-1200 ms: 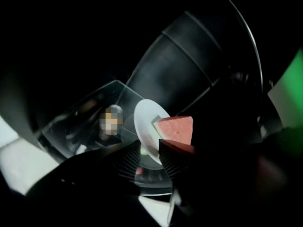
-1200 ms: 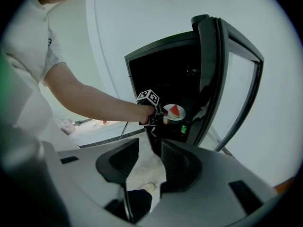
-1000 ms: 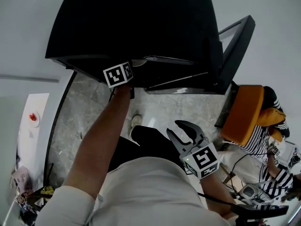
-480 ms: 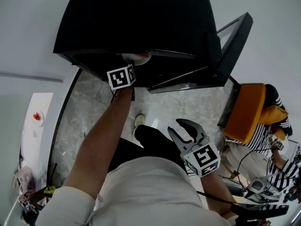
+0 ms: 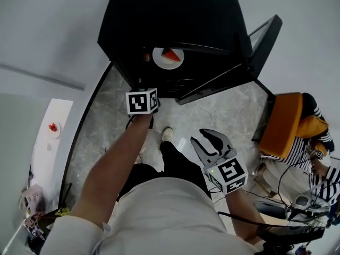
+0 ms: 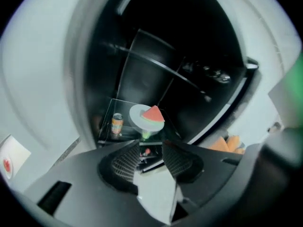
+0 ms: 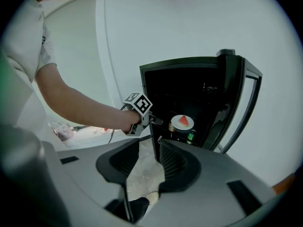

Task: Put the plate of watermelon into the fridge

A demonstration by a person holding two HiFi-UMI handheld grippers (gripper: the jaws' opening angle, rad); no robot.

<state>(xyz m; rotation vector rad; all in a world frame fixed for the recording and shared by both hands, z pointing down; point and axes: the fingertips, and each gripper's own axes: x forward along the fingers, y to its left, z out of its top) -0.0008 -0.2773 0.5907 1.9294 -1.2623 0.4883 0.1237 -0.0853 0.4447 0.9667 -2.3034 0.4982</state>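
The white plate with a red watermelon slice rests on a shelf inside the open black fridge. In the left gripper view the plate lies just beyond my left gripper, whose jaws stand open and apart from it with nothing between them. The right gripper view shows that left gripper outside the fridge front, short of the plate. My right gripper hangs low over the floor, open and empty.
The fridge door swings open to the right. A drink can stands on the shelf beside the plate, and a green can below. A seated person in stripes with an orange chair is at the right. A white counter runs along the left.
My left gripper has drawn back out of the fridge toward me. The plate with the watermelon, hidden and then half hidden before, now lies alone on the shelf. The right gripper has barely moved.
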